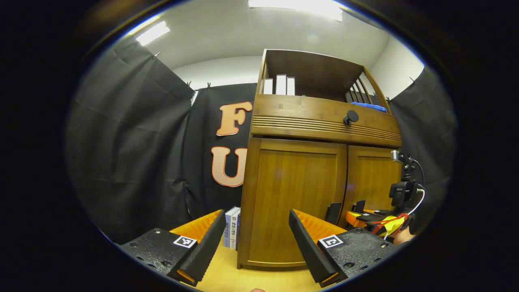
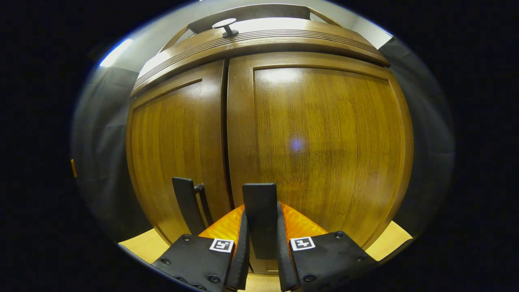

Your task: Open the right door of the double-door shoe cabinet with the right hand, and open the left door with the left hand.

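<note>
Cabinet doors (image 2: 316,138) closed; right claw (image 2: 261,239) clamps right handle (image 2: 259,202), left claw (image 1: 255,239) released

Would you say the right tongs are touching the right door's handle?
Touching: in the right gripper view, both fingers of the right tongs press the right door's handle.

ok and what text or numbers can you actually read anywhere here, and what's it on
book spine beside the cabinet: printed characters, too small to read.
white books on the top shelf: no print that can be made out.
square tags on the left claw and right claw: black-and-white patterns, no words.
cabinet doors and right door handle: no text.
</note>
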`<state>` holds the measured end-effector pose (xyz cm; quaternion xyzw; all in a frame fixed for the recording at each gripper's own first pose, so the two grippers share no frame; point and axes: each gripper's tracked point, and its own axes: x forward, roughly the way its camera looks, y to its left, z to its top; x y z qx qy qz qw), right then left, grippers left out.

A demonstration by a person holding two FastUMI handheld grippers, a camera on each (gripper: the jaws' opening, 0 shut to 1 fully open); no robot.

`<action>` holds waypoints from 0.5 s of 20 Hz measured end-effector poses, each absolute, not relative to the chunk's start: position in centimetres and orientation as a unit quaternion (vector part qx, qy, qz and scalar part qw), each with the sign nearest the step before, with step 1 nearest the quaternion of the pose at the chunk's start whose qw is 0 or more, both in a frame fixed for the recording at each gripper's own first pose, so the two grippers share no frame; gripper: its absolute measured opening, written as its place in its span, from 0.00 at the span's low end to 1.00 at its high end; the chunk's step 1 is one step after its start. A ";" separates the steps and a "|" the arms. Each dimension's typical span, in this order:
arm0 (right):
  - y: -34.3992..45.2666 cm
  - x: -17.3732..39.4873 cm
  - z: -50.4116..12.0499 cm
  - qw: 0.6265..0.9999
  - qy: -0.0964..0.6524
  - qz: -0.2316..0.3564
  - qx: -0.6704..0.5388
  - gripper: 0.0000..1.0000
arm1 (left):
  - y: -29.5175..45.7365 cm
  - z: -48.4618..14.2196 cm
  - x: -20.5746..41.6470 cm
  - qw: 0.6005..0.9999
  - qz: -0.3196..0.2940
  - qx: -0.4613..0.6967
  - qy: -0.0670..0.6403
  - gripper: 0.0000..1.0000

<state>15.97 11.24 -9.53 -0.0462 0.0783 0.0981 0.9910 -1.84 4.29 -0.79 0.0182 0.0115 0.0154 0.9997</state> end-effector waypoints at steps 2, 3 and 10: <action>11.2 15.8 -9.8 0.991 0.085 0.095 -0.044 0.37 | 4.0 -0.7 -2.2 1.000 0.011 0.021 0.013 0.92; 11.3 15.7 -9.8 0.991 0.086 0.094 -0.043 0.43 | 3.9 -0.5 -2.3 1.000 0.010 0.023 0.011 0.92; 11.7 15.3 -8.9 0.988 0.093 0.117 -0.037 0.37 | 3.8 -0.3 -3.1 1.000 0.014 0.027 0.008 0.94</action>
